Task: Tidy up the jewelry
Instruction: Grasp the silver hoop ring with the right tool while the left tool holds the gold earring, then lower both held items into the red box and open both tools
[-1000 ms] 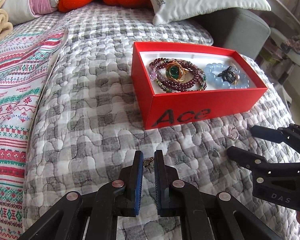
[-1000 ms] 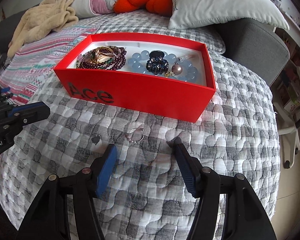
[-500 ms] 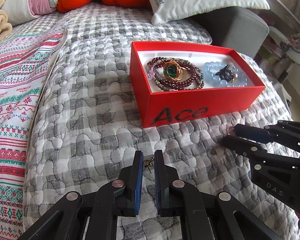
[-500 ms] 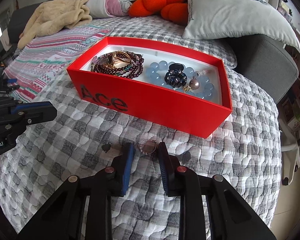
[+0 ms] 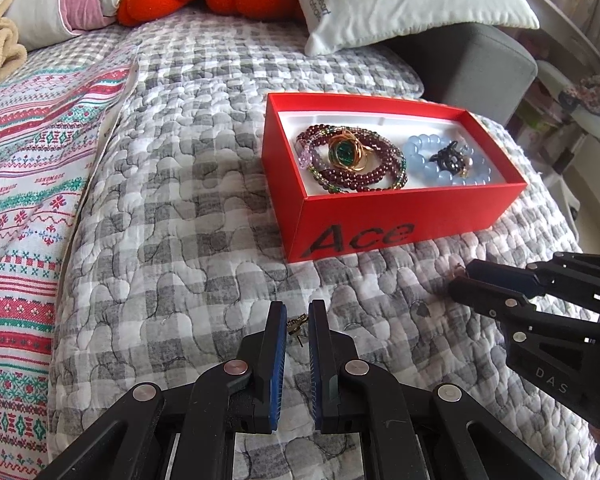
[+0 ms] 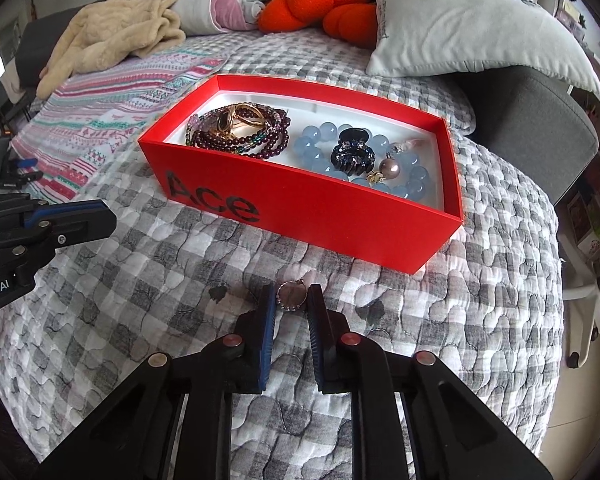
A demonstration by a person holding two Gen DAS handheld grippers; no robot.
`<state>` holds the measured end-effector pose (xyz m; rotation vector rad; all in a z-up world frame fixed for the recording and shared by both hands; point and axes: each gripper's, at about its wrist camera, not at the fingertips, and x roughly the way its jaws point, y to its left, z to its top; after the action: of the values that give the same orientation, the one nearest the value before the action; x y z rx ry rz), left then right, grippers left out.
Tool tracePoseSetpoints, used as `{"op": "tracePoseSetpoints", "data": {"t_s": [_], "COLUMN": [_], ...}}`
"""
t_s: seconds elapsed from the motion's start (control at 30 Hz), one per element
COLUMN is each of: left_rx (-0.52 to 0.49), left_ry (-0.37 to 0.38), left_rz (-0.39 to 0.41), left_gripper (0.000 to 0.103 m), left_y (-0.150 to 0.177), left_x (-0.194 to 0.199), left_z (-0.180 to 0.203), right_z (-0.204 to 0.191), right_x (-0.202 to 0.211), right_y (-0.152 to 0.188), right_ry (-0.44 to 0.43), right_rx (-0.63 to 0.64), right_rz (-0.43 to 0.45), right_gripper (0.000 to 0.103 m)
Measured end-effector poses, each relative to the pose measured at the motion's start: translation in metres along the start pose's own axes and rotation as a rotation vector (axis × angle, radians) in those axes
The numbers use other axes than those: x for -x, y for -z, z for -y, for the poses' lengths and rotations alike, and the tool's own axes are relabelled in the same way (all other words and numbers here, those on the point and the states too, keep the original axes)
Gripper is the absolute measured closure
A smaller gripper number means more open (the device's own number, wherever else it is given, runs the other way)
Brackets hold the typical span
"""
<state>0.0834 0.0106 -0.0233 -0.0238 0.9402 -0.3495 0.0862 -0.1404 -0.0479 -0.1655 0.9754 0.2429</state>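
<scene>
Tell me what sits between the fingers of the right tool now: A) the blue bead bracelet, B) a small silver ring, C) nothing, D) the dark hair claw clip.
B: in the right wrist view the right tool has its fingers closed around a small silver ring, just in front of the red cardboard box; the bracelet and clip lie inside the box.

Soft daylight; sharp centre; fisheye-warped, vignetted edges

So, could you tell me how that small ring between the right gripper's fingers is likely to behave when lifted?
The ring looks thin and wiry, so probably very light and stiff. Pinched across its hoop by the right gripper, it might twist or slip. If dropped, the soft quilt should stop it rolling.
</scene>
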Motion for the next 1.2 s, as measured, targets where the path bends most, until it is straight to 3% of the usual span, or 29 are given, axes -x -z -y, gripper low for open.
{"op": "tracePoseSetpoints", "data": {"t_s": [0.17, 0.43, 0.73, 0.87, 0.97, 1.2], "left_rx": [0.035, 0.058, 0.052, 0.040, 0.050, 0.049], "left_ry": [0.029, 0.106, 0.128, 0.119, 0.111, 0.077], "left_rz": [0.046, 0.142, 0.142, 0.144, 0.145, 0.152], "left_gripper": [0.098, 0.098, 0.098, 0.094, 0.081, 0.075], "left_y": [-0.013, -0.040, -0.057, -0.060, -0.060, -0.056], "left_x": [0.009, 0.010, -0.019, -0.022, -0.020, -0.005], "left_z": [-0.003, 0.010, 0.028, 0.031, 0.029, 0.021], "right_z": [0.005, 0.023, 0.057, 0.063, 0.067, 0.070], "right_x": [0.015, 0.050, 0.045, 0.039, 0.037, 0.039], "right_y": [-0.004, -0.023, -0.040, -0.041, -0.040, -0.040], "right_ry": [-0.022, -0.051, -0.050, -0.043, -0.033, -0.034], "right_rx": [-0.027, -0.116, -0.238, -0.249, -0.251, -0.252], "right_rz": [0.029, 0.148, 0.200, 0.195, 0.193, 0.194], "right_gripper": [0.086, 0.086, 0.086, 0.086, 0.086, 0.086]}}
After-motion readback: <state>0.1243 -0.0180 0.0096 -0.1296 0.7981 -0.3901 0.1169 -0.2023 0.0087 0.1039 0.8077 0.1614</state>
